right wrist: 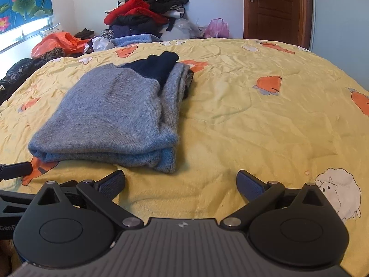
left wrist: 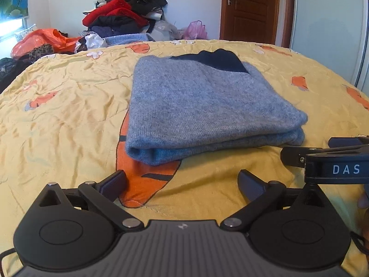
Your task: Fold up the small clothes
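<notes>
My left claw [left wrist: 182, 183] and right claw [right wrist: 181, 183] stand wide open, holding nothing, near the folded grey sweater [left wrist: 203, 106] on the bed [left wrist: 69, 106].

Daylight entered from a window [right wrist: 23, 32] at upper left, which was overexposed. The yellow bedspread [left wrist: 69, 106] was brightly and evenly lit, with soft shadows in its creases. Fisheye distortion bowed the bed's far edge and the door [left wrist: 249, 9]. Focus was sharp centrally, softer toward the corners.
</notes>
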The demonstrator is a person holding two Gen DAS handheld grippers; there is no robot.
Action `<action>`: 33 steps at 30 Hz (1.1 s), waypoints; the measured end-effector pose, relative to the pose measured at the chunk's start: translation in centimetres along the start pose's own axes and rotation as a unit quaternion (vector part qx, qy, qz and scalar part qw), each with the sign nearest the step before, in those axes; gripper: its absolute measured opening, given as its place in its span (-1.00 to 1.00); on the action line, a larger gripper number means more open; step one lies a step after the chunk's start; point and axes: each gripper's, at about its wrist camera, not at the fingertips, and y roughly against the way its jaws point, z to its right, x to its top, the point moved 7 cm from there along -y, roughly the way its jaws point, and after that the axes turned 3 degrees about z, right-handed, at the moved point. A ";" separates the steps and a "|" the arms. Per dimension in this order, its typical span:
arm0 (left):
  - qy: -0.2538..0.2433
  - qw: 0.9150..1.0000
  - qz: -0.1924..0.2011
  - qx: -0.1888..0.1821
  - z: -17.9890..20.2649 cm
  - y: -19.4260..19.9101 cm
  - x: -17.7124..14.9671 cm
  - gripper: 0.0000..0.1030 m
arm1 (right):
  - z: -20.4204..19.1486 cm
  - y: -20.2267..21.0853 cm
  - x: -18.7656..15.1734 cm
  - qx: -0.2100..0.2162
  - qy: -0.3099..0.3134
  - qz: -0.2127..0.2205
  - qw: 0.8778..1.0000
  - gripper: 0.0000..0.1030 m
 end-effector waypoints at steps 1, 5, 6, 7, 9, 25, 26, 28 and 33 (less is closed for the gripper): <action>0.001 1.000 0.000 0.001 0.0 0.0 0.0 1.00 | 0.1 0.1 -0.1 0.000 -0.004 0.002 1.000 1.00; 0.002 1.000 0.000 0.005 -0.1 -0.1 0.1 1.00 | 0.3 0.3 -0.1 0.009 -0.009 0.005 1.000 1.00; 0.002 1.000 -0.001 0.006 -0.1 -0.1 0.1 1.00 | 0.3 0.3 -0.1 0.009 -0.010 0.006 1.000 1.00; 0.002 1.000 -0.001 0.006 -0.1 -0.1 0.1 1.00 | 0.2 0.3 -0.1 0.007 -0.010 0.006 1.000 1.00; 0.002 1.000 -0.001 0.007 -0.1 -0.1 0.1 1.00 | 0.2 0.3 0.0 0.008 -0.010 0.005 1.000 1.00; 0.010 1.000 0.002 0.012 -0.2 -0.1 0.1 1.00 | 0.2 0.3 -0.2 0.008 -0.016 0.012 1.000 1.00; 0.011 1.000 0.002 0.012 -0.2 -0.1 0.1 1.00 | 0.2 0.3 -0.2 0.009 -0.015 0.013 1.000 1.00; 0.014 1.000 0.002 0.013 -0.3 -0.1 0.1 1.00 | 0.3 0.4 -0.2 0.016 -0.017 0.013 1.000 1.00; 0.019 1.000 -0.001 0.022 -0.3 -0.4 0.4 1.00 | -0.1 0.5 -0.2 0.030 0.004 0.005 1.000 1.00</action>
